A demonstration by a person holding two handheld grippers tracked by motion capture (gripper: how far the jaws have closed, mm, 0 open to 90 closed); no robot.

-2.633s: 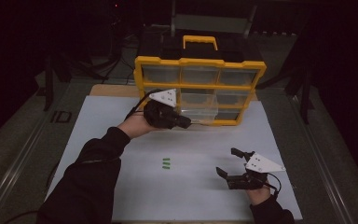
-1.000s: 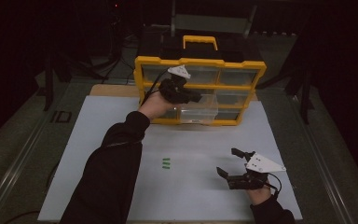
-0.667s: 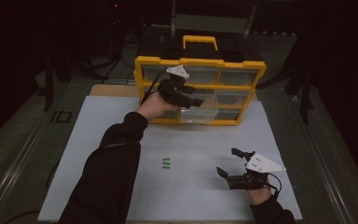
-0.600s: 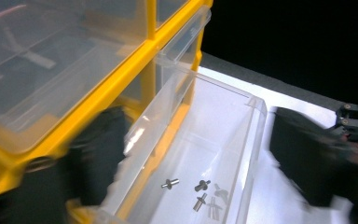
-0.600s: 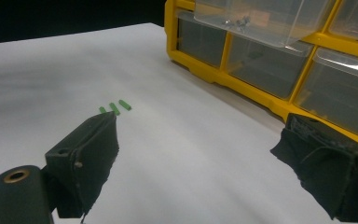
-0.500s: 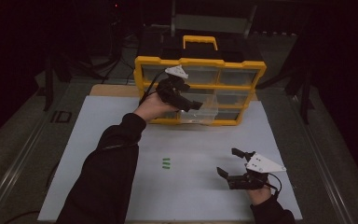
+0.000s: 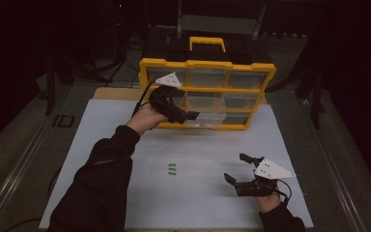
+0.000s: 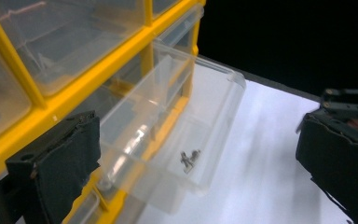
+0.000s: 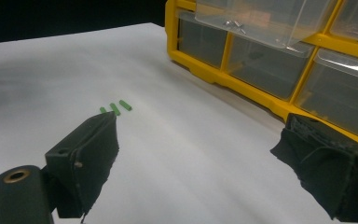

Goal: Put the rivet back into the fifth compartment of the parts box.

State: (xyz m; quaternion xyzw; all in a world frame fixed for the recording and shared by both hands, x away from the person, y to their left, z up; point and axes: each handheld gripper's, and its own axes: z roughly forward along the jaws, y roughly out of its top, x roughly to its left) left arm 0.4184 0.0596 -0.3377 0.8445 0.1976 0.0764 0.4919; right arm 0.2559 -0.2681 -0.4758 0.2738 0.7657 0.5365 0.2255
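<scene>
Work in hand: a clear drawer (image 7: 211,117) of the yellow organiser (image 7: 207,93) stands pulled out, and the left gripper (image 7: 189,116) is just beside its front.
Where the drawer is: middle column of the organiser, which stands upright at the far edge of the white sheet (image 7: 125,145); the drawer juts out over the sheet toward the person.
Left gripper: jaws have just been opening and now stand wide; in the left gripper view the drawer (image 8: 177,126) lies between them, but the pads press on nothing.
Right gripper (image 7: 244,171): rests near the right near corner of the sheet, jaws wide apart and empty.
In the drawer: a couple of small dark metal bits (image 8: 190,160), perhaps screws, lying loose on its floor.
On the sheet: three little green pieces (image 7: 172,168) side by side, near the middle, well apart from the organiser.
How the drawer will handle: I'd judge it light, thin, stiff plastic, smooth and rather slippery; squeezed hard it may flex or crack, and tipped it would spill its bits.
Where to take hold: the front lip (image 8: 223,74), pinched across its thickness, kept level and drawn or pushed straight along its slot.
Green pieces: tiny and light, likely to roll or skid; pinch across the short side.
</scene>
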